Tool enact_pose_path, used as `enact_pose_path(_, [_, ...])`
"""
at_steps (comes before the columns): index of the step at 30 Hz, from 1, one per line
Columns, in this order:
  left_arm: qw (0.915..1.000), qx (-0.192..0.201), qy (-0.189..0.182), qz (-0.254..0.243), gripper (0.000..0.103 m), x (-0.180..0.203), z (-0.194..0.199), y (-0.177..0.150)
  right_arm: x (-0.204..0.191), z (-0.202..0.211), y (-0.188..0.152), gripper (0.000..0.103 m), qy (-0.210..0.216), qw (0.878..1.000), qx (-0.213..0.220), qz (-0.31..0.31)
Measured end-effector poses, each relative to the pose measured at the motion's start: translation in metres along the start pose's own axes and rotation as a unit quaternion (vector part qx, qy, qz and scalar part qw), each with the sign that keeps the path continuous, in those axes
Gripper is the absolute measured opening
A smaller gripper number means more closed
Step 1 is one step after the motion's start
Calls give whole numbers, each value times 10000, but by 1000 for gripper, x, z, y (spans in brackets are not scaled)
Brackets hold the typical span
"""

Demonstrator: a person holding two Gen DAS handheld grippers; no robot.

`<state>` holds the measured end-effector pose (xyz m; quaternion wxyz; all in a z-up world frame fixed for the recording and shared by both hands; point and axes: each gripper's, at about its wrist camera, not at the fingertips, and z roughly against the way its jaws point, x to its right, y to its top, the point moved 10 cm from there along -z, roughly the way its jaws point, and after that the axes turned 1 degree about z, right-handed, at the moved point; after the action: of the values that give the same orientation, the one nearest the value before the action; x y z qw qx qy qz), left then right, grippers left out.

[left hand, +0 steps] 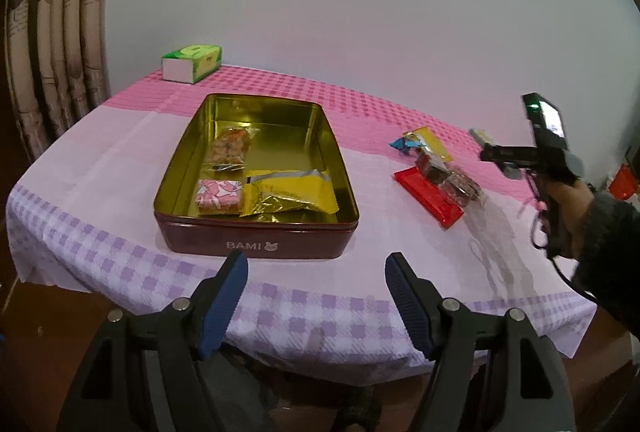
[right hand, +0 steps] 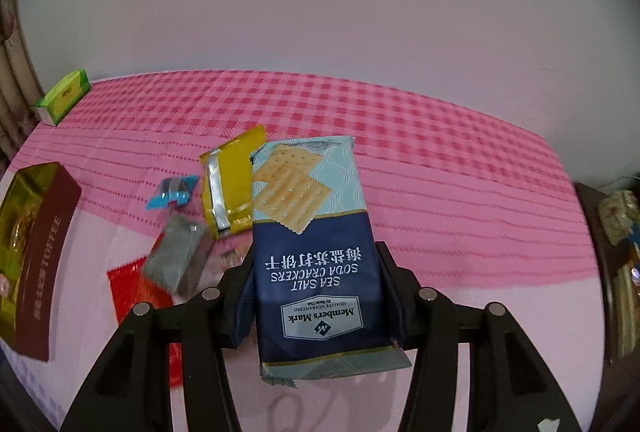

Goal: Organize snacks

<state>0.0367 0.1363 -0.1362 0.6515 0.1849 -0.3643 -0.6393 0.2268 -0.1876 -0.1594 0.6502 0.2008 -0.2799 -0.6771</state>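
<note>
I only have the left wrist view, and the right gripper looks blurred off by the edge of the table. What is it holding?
Observer: The right gripper is shut on a pack of sea salt soda crackers, label upside down to its camera.
Operator: Is the pack clear of the table?
Observer: It seems lifted; the pink checked tablecloth shows beyond it, and its lower end casts a shadow below.
Operator: What print is on the side of the tin?
Observer: The tin sits at the left edge of the right wrist view, its maroon side reading TOFFEE.
Operator: Anything loose nearest the pack?
Observer: A yellow foil packet lies just left of it.
</note>
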Motion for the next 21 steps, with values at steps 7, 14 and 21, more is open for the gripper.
enact_pose_path(7, [9998,-35,24,208,73,-7,4,-4,3,48,-8,49,-266,9994,235,-29])
enact_pose_path(14, [9998,47,68,198,73,-3,11,-3,-12,89,11,49,-351,9980,510,138])
enact_pose_path(21, [9997,60,87,231,73,-2,14,-5,-35,121,28,49,-268,9963,777,250])
